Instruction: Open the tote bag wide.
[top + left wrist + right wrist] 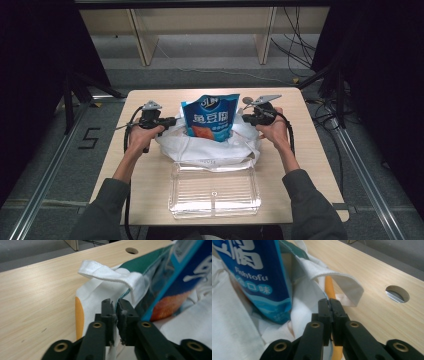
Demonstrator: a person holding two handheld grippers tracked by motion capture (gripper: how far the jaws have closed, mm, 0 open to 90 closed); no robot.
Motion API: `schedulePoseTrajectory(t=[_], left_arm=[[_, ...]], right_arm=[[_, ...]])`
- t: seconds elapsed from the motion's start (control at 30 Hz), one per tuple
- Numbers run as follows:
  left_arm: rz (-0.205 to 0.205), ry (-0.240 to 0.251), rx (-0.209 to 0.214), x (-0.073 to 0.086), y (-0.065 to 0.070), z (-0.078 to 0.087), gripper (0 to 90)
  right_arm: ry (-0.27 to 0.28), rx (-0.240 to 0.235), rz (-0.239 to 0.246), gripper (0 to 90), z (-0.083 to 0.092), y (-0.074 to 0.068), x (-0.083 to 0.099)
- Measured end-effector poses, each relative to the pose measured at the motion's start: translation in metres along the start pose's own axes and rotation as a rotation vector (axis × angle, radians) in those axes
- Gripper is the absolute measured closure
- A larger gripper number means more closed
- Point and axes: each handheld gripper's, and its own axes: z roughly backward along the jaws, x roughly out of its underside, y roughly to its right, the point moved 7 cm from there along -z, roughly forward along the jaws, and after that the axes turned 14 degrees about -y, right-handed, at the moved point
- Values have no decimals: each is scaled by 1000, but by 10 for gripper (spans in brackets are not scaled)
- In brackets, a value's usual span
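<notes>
Clear plastic tray [215, 190] at the near table edge, white cloth bag behind it held at both sides.
Behind the tray, on the wooden table [150, 175], lies a white tote bag [200, 145] with a blue fish-tofu snack pouch [210, 119] standing upright in its mouth; the left gripper [167, 121] has its fingers [107, 312] pinched narrow on the bag's left edge, just beneath a looped white handle [110, 275] and beside an orange print [79, 315]; the right gripper [247, 118] has its fingers [337, 312] closed tight on the bag's right edge, near its other handle [342, 282] and an orange strip [329, 287]; a round cable hole [397, 293] sits in the tabletop just beyond.
</notes>
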Motion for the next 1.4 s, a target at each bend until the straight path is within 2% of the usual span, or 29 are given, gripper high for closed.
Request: schedulePoseTrajectory(t=[0.1, 0.13, 0.17, 0.2, 0.23, 0.27, 0.3, 0.33, 0.4, 0.43, 0.47, 0.5, 0.57, 0.63, 0.7, 0.77, 0.83, 0.9, 0.93, 0.97, 1.03, 1.07, 1.1, 1.13, 1.17, 1.2, 1.23, 1.37, 1.4], left_arm=[[20, -51, -1, 7, -6, -19, 870], [26, -74, -16, 10, -9, -25, 870], [41, -89, -1, 13, -11, -31, 870], [57, -105, 9, 16, -13, -37, 870], [73, -116, 16, 18, -15, -42, 870], [85, -120, 25, 20, -16, -45, 870], [96, -126, 36, 21, -17, -47, 870], [108, -127, 44, 21, -17, -48, 869], [100, -137, 50, 22, -18, -48, 869], [101, -140, 46, 22, -18, -49, 869], [104, -145, 47, 23, -17, -50, 869], [107, -150, 44, 24, -17, -51, 869], [108, -146, 38, 25, -17, -53, 869], [105, -144, 38, 25, -17, -52, 869], [93, -146, 39, 24, -18, -50, 863], [108, -135, 39, 23, -18, -48, 841], [113, -132, 49, 21, -18, -45, 791], [124, -125, 49, 18, -18, -41, 694], [124, -117, 42, 15, -17, -38, 631], [114, -121, 35, 14, -17, -35, 631], [110, -112, 22, 10, -17, -30, 562], [111, -111, 12, 9, -17, -27, 529], [113, -99, 8, 8, -18, -24, 527], [113, -97, 7, 8, -19, -20, 517], [116, -86, 9, 8, -19, -17, 506], [116, -77, 9, 7, -19, -12, 491], [121, -56, 14, 6, -17, -8, 490], [77, -48, -4, 12, -15, 12, 478], [79, -38, 7, 14, -12, 16, 474]], right_arm=[[2, 12, -33, 896, -8, 7, 2], [10, 22, -42, 897, -14, 9, 2], [-40, 5, -66, 897, -15, 8, 6], [-15, 22, -58, 897, -22, 11, 5], [-59, 13, -78, 897, -24, 11, 8], [-48, 30, -91, 897, -32, 13, 10], [-90, 7, -91, 897, -34, 14, 14], [-75, 15, -95, 897, -42, 18, 15], [-76, 0, -112, 898, -53, 22, 20], [-85, -21, -144, 898, -57, 21, 22], [-101, -15, -130, 898, -60, 23, 25], [-114, -17, -138, 898, -61, 22, 27], [-102, -21, -147, 897, -63, 20, 26], [-128, -29, -153, 897, -60, 19, 26], [-115, -7, -109, 894, -59, 20, 25], [-95, -2, -94, 868, -53, 19, 22], [-54, -15, -101, 790, -44, 21, 18], [-44, -1, -149, 759, -32, 21, 14], [5, -13, -124, 718, -22, 21, 9], [5, -13, -124, 718, -22, 21, 9], [-12, -27, -124, 687, -12, 16, 8], [21, -14, -82, 671, -9, 17, 5], [12, -22, -94, 663, -4, 13, 5], [8, -16, -84, 655, -1, 12, 4], [27, -10, -85, 654, 1, 9, 3], [4, -20, -74, 653, 6, 5, 4], [12, -21, -53, 648, 9, 3, 3], [3, -18, -25, 615, 20, -7, 1], [3, -20, -18, 604, 23, -8, 1]])
